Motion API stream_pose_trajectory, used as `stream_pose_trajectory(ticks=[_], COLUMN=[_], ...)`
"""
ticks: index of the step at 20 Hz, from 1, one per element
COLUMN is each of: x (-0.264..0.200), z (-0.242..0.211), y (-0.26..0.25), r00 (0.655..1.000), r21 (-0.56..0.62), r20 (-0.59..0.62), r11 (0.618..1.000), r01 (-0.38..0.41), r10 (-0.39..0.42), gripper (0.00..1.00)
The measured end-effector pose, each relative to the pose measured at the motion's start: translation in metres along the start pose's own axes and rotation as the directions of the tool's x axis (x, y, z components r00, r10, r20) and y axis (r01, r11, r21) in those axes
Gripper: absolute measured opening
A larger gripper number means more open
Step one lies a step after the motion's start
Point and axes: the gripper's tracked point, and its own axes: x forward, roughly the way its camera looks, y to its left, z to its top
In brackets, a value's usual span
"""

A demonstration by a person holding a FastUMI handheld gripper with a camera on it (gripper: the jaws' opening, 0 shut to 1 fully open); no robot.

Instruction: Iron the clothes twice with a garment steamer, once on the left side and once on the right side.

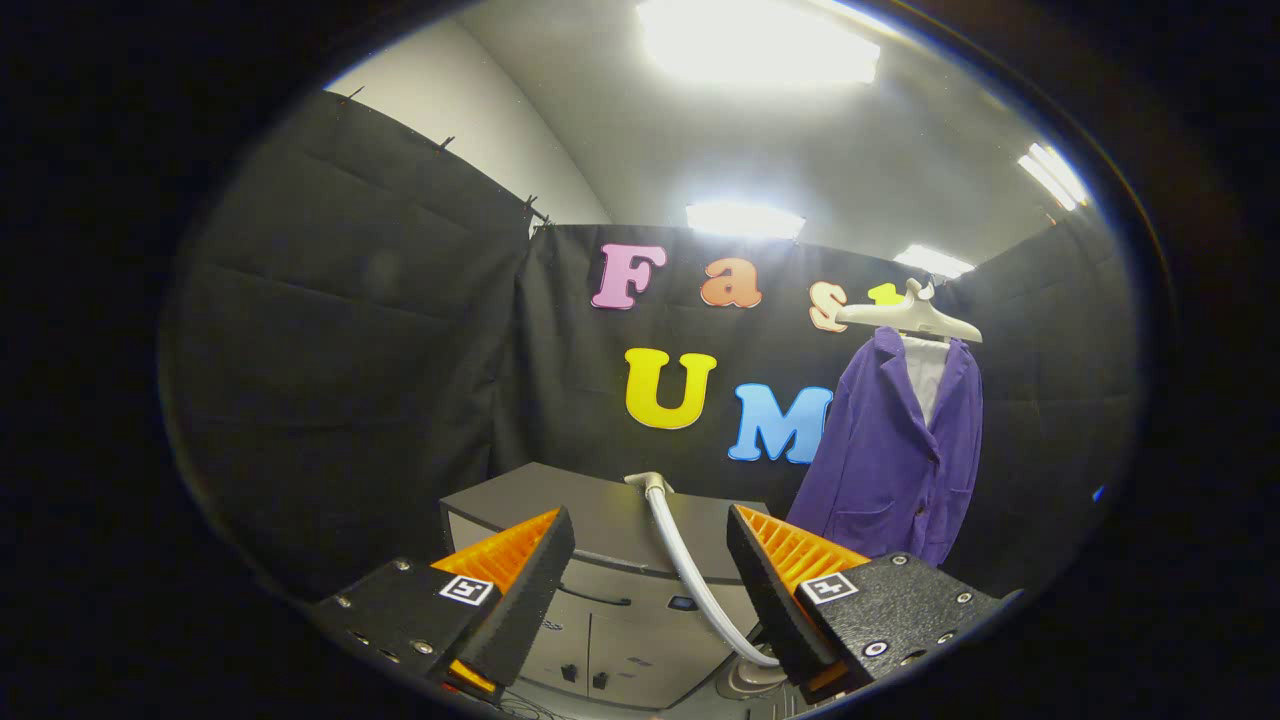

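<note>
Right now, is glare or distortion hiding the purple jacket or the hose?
Gripper view: ceiling lights blow out overhead, but the purple jacket stays evenly lit and sharp; fisheye bends the walls; the hose reads clearly between the open gripper fingers.

- The gripper is nearest, its fingers spread apart with nothing between the pads.
- Just beyond the fingers stands a cabinet, seen through the gap and to its left.
- A hose rises from a base near the right finger, up across the cabinet's front to its top.
- Far right, past the cabinet, a jacket hangs on a hanger before the booth's wall.
- Ceiling lights are overhead.
</note>
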Motion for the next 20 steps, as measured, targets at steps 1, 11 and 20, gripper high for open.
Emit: stream_pose_trajectory(ticks=[1,11,20], x=[0.003,0.004,0.029], z=[-0.003,-0.001,0.028], y=[-0.003,-0.022,-0.028], r00=[1.0,0.991,0.984], r21=[-0.004,0.008,-0.022], r20=[-0.001,0.004,-0.065], r11=[1.0,0.991,0.986], r01=[-0.005,-0.134,-0.165], r10=[0.005,0.134,0.163], gripper=[0.95,0.95,0.95])
